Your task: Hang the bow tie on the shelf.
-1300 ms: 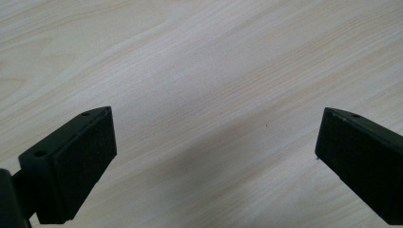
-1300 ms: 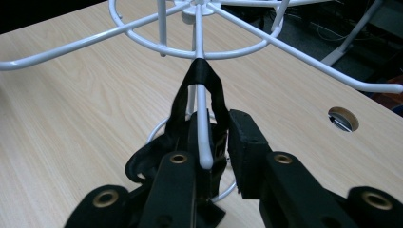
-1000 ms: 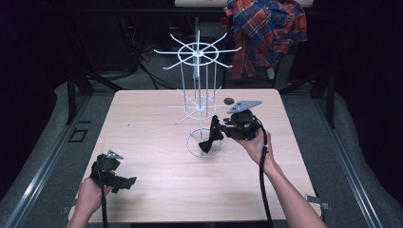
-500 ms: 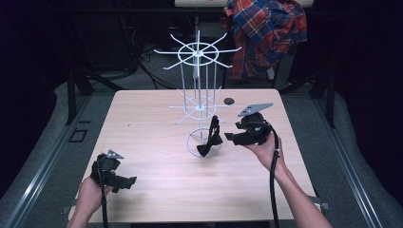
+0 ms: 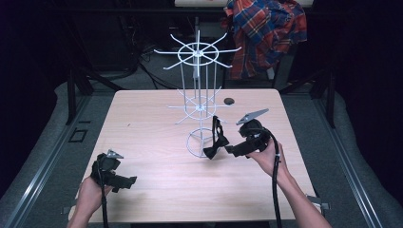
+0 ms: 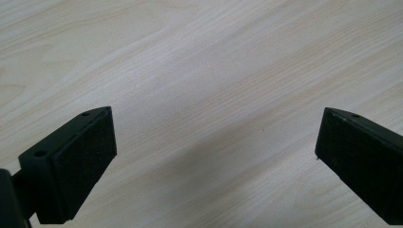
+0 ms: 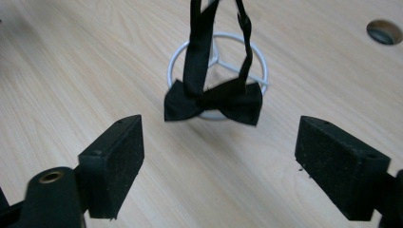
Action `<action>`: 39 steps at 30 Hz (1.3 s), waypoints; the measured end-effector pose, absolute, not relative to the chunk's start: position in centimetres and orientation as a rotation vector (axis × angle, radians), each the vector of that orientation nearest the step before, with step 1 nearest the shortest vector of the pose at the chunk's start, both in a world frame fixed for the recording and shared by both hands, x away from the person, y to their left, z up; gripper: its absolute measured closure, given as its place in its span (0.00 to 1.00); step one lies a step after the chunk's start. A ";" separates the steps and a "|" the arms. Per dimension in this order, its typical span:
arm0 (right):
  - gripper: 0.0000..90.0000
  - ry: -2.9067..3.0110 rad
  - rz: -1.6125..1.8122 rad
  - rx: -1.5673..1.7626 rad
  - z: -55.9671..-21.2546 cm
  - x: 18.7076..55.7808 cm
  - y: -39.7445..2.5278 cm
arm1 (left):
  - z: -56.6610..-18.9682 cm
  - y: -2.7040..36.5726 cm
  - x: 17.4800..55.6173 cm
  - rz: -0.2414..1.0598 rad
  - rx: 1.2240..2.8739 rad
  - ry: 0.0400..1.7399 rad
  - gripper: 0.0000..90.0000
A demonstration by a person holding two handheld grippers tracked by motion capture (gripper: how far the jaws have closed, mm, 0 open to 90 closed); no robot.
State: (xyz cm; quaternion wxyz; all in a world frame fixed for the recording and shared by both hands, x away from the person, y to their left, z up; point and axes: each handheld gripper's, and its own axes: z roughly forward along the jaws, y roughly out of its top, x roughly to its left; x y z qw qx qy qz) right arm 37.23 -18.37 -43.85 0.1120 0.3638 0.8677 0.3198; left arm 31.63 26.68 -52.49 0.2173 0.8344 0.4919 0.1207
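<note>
Centrally on the light wooden table stands a white wire display rack with spoked tiers and a ring base. A black bow tie hangs by its strap from a lower spoke, its bow level with the ring base on the person's right side. The right gripper, held in the right hand, points at the bow tie from just beside it; in the right gripper view its jaws stand wide apart with nothing between them, the bow tie lying beyond the tips. The left gripper, held in the left hand near the table's front left corner, is well apart from the rack, jaws likewise wide over bare wood. A round hole marks the tabletop behind the rack; a plaid shirt hangs beyond the table.
</note>
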 end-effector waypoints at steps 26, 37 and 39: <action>0.04 2.780 0.610 1.215 -50.1 35.7 -23.0 | -53.0 26.3 31.7 0.333 2.343 1.374 0.00; 0.05 2.797 0.497 1.244 -51.2 36.1 -23.3 | -53.0 26.0 31.8 0.340 2.355 1.358 0.00; 0.04 2.794 0.460 1.227 -51.3 36.2 -23.3 | -53.0 25.9 31.8 0.343 2.357 1.357 0.00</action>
